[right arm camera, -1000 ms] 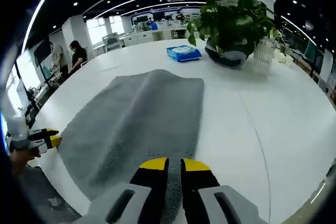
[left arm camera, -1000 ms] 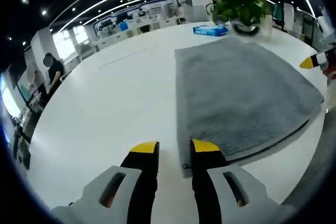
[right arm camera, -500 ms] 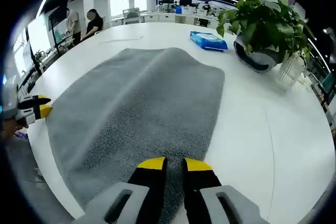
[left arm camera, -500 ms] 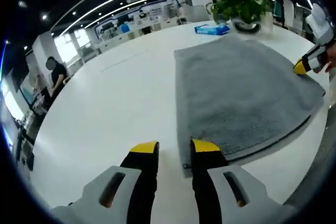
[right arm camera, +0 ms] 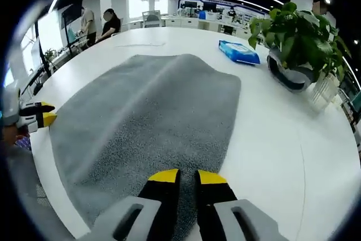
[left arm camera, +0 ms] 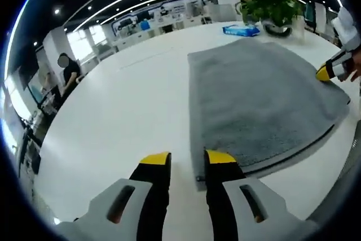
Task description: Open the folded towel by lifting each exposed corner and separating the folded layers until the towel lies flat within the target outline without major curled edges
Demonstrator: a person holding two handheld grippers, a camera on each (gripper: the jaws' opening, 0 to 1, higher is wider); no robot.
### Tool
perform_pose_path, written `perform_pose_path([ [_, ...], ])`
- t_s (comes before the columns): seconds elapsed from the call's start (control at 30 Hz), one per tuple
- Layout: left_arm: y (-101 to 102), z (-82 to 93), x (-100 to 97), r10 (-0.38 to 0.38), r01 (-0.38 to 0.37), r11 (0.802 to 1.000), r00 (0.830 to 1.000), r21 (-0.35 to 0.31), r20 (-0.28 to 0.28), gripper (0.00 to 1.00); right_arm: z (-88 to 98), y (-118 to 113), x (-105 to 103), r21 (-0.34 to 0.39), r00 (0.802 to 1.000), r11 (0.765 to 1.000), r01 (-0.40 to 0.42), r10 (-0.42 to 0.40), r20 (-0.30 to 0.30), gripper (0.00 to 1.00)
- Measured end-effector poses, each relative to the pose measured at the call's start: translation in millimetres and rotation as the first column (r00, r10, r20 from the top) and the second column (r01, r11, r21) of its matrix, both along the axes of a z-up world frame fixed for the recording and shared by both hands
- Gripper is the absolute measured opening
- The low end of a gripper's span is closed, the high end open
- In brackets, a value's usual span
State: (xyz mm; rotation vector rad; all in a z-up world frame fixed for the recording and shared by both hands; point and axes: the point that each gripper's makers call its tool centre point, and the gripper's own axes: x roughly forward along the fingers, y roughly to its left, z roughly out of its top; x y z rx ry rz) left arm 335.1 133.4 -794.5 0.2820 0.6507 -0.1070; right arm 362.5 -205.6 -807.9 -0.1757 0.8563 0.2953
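Your left claw (left arm camera: 188,160) and right claw (right arm camera: 188,176), both slightly apart, each sit at a towel (right arm camera: 146,111) corner on the worktop (left arm camera: 118,105).

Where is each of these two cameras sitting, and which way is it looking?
Left gripper view: rides on the left tongs, looking along the grey towel from its near corner; the right tongs enter at far right.
Right gripper view: rides on the right tongs, looking over the towel's opposite edge toward the potted plant; the left tongs show at left.
Shared: towel, white table, blue packet, plant.
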Motion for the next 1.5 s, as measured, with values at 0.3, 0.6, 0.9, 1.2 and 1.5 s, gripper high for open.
perform_pose_path([
  [0.3, 23, 2.2, 0.6, 0.012, -0.012, 0.996, 1.000, 0.087, 0.001, 0.21, 0.8, 27, 9, 0.021, 0.998, 0.999, -0.033, 0.032, 0.061, 0.08],
  [0.6, 25, 2.9, 1.8, -0.019, 0.019, 0.989, 1.000, 0.144, 0.001, 0.20, 2.6, 28, 12, 0.114, 0.998, 0.993, -0.041, 0.034, 0.058, 0.08],
  [0.9, 27, 0.5, 1.0, 0.083, -0.083, 0.997, 0.996, 0.001, -0.023, 0.18, 29.9, 20, 25, 0.391, 0.981, 0.909, 0.142, -0.182, 0.067, 0.06],
  [1.2, 21, -3.2, 0.2, 0.104, -0.108, 0.989, 0.993, -0.099, -0.050, 0.09, 47.3, 29, 18, 0.413, 0.982, 0.906, 0.093, -0.152, 0.114, 0.02],
  [1.5, 17, 2.8, 2.8, 0.132, -0.140, 0.970, 0.990, -0.198, -0.054, 0.03, 67.7, 34, 8, 0.422, 0.977, 0.905, 0.054, -0.135, 0.164, 0.00],
])
